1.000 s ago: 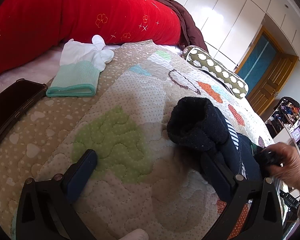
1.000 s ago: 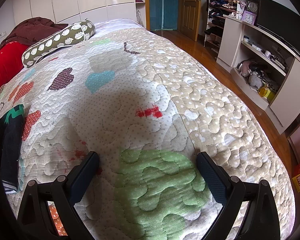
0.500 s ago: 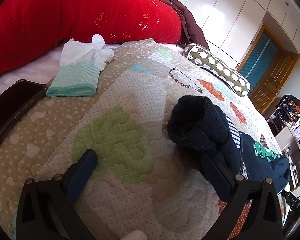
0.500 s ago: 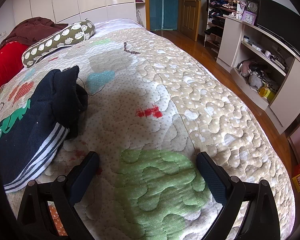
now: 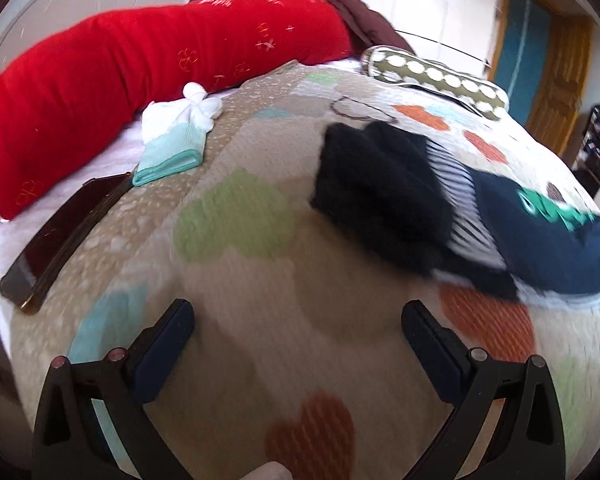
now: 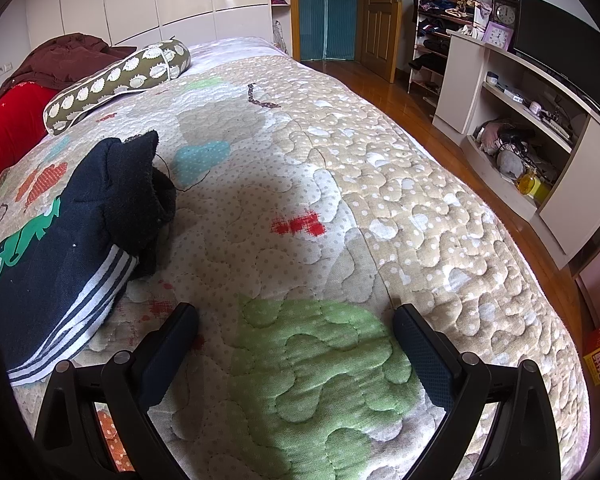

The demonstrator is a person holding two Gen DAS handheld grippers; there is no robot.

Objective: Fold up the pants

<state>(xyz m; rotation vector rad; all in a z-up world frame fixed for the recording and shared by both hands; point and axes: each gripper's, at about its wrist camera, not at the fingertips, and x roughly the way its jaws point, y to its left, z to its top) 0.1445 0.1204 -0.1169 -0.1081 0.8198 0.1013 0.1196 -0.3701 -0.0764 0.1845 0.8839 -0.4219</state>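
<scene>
1. Left gripper (image 5: 298, 322), left wrist view: both fingers are spread wide, with nothing between the pads. It sits above the patchwork quilt (image 5: 260, 280), clear of all garments.
2. Left wrist view: the navy pants (image 5: 440, 216) lie crumpled on the quilt ahead and to the right of the gripper, not touching it. A dark fleece lining shows at the near end, white stripes in the middle and a green print further right. This view is motion-blurred, so fine folds cannot be read.
3. Left wrist view: a folded mint-green and white garment (image 5: 176, 140) lies at the upper left, near a long red bolster (image 5: 120, 76). A dark flat case (image 5: 64, 240) rests at the left edge of the quilt. A spotted olive pillow (image 5: 436, 76) lies behind the pants.
4. Right gripper (image 6: 296, 330), right wrist view: fingers are likewise set wide apart and empty, positioned over a green patch of the quilt (image 6: 400, 200).
5. Right wrist view: the pants (image 6: 72, 232) lie to the left of the gripper, just beside its left finger. The striped side faces the camera.
6. Right wrist view: a white shelving unit (image 6: 540, 120) with a clock (image 6: 505, 12) stands beyond the right edge of the bed.
</scene>
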